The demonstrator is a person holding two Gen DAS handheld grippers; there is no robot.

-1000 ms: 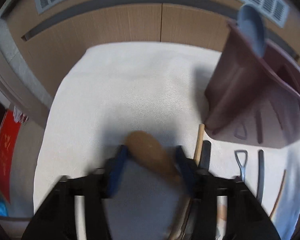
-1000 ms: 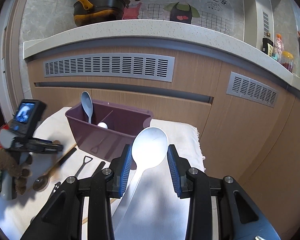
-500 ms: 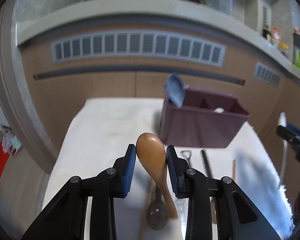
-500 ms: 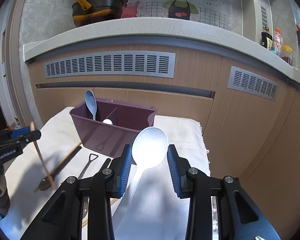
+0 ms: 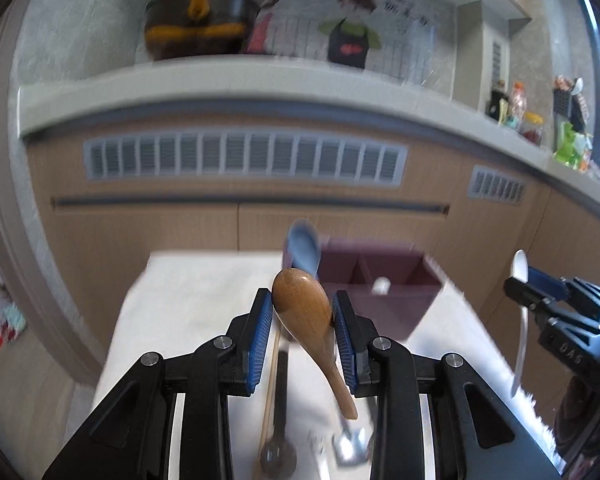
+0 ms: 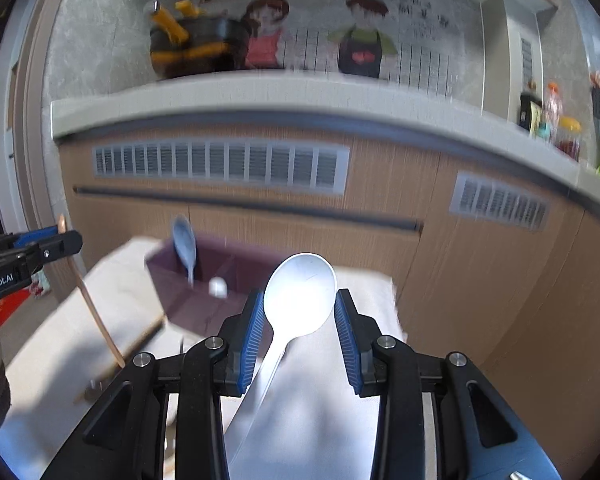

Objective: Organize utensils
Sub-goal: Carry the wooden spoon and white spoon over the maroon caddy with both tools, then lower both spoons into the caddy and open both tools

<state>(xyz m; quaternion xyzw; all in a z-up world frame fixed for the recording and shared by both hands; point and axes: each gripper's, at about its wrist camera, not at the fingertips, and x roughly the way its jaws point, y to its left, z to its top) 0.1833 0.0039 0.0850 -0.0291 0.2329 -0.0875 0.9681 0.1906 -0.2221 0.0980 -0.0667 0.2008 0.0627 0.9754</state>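
Observation:
My left gripper [image 5: 302, 314] is shut on a brown wooden spoon [image 5: 306, 320], bowl up, handle hanging down, held above the white cloth. My right gripper [image 6: 300, 316] is shut on a white plastic spoon [image 6: 300, 300], bowl up. A purple divided utensil box [image 5: 380, 292] stands on the cloth ahead, with a blue spoon [image 5: 305, 250] upright in its left compartment and a white handle tip [image 5: 380, 285] showing. The box also shows in the right wrist view [image 6: 204, 284]. Each gripper shows in the other's view: right [image 5: 556, 312], left [image 6: 40, 248].
Several utensils lie on the white cloth [image 5: 188, 304] below my left gripper: a dark spoon [image 5: 278, 452], a wooden stick [image 5: 270, 384], a metal piece [image 5: 350, 444]. A wooden cabinet front with vents [image 5: 244, 160] and a counter with a pot [image 5: 198, 34] stand behind.
My left gripper has lifted the wooden spoon off the cloth and tilted up to face the box. My right gripper has risen slightly with the white spoon.

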